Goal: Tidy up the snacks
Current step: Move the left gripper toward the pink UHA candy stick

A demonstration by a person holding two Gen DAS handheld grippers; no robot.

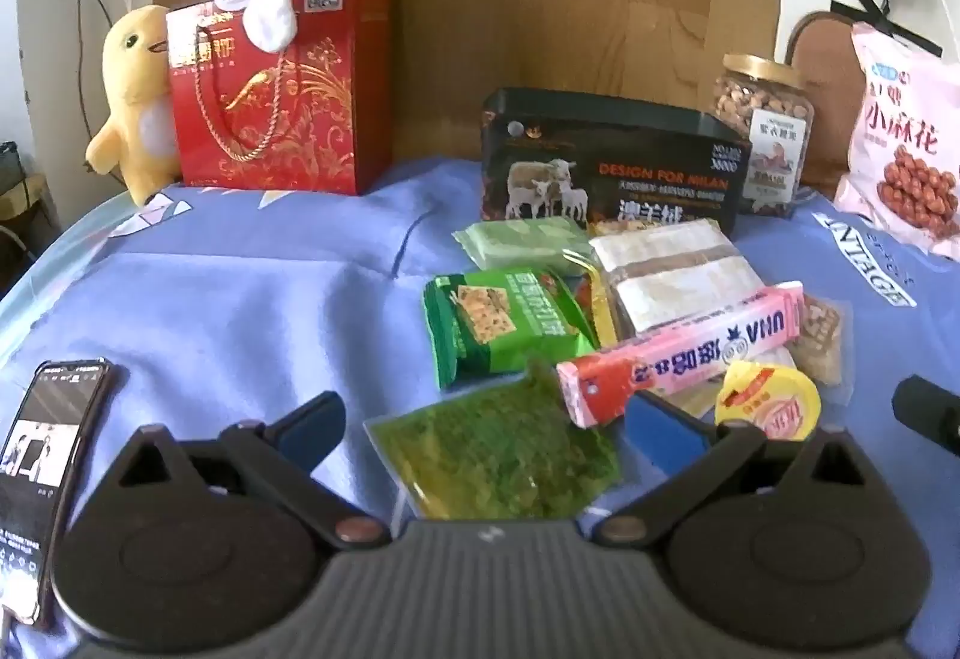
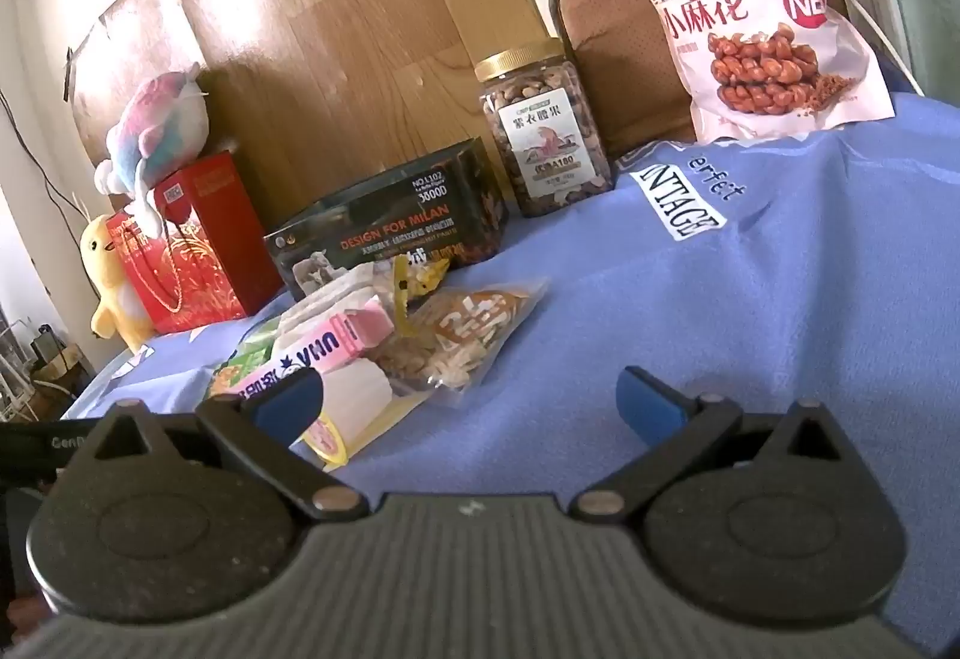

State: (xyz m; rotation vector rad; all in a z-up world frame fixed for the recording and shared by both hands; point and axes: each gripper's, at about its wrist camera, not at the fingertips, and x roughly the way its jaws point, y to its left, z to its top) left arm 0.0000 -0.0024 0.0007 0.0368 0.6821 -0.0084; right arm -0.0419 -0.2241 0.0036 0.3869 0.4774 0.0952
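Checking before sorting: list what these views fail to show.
- Phone: left wrist view, cut by the left edge and the left gripper body.
- Yellow jelly cup: right wrist view, mostly behind a fingertip.
- Dark box: lower front hidden by snack packets.

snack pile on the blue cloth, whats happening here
A person holds a gripper in each hand over a blue cloth strewn with snacks, apparently about to sort them. Nothing is held. The left gripper is open over a green seaweed packet, beside a pink UHA candy box and a green cracker bag. The right gripper is open over bare cloth, right of the pile. A dark box, a nut jar and a pink twist-snack bag stand behind.
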